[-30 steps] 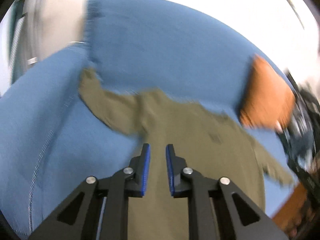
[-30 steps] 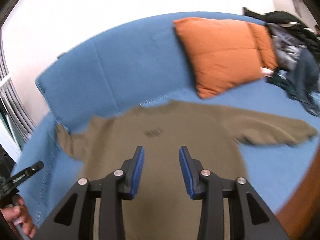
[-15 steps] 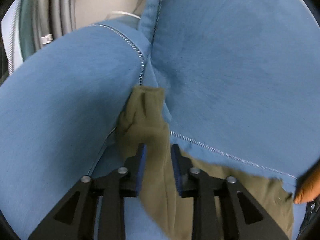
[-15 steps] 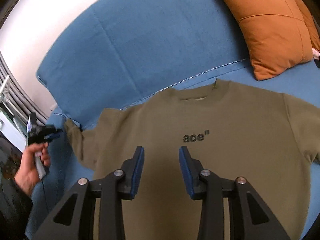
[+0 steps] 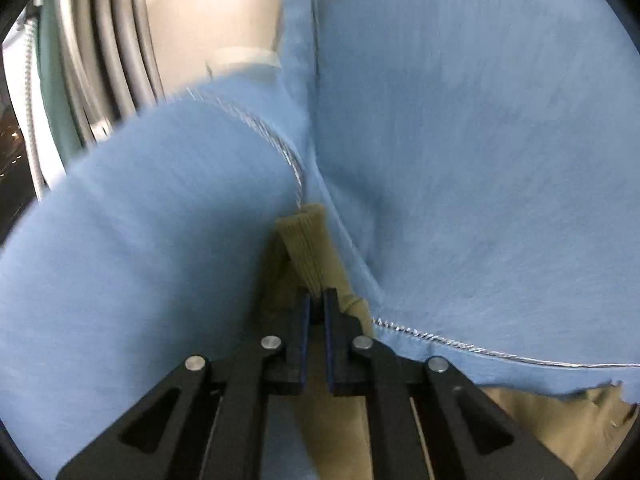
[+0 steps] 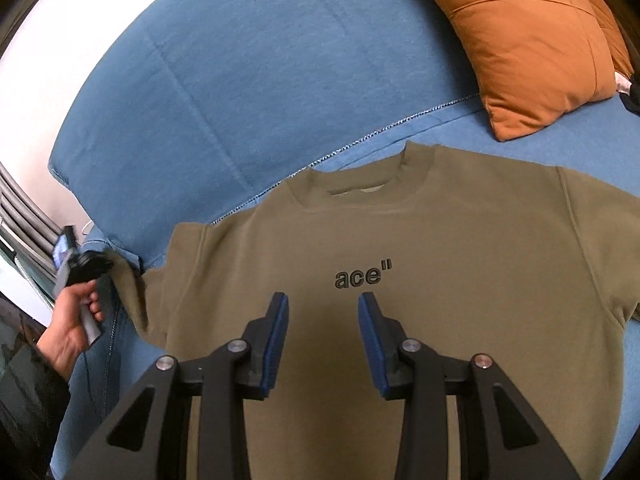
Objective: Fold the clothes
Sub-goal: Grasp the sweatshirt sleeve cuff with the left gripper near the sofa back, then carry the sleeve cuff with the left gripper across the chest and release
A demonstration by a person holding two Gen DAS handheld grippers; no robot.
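Note:
An olive sweatshirt (image 6: 420,248) printed "ace" lies front up on a blue sofa seat (image 6: 460,128), collar toward the backrest. My right gripper (image 6: 323,312) hovers open over its chest, below the print, with nothing between the pads. In the left wrist view my left gripper (image 5: 316,300) is shut on the ribbed cuff (image 5: 306,246) of the left sleeve, in the corner where armrest and backrest meet. In the right wrist view a hand (image 6: 74,316) holds that gripper at the sleeve end (image 6: 128,292). The right sleeve runs out of frame.
An orange cushion (image 6: 532,40) leans on the blue backrest (image 6: 248,64) at the right. The sofa armrest (image 5: 140,248) rises to the left of the cuff. Grey tubes (image 5: 108,40) and a pale wall stand behind the sofa.
My left gripper swung left to the sleeve end and closed on the cuff. My right gripper dropped closer over the sweatshirt's chest and stayed open.

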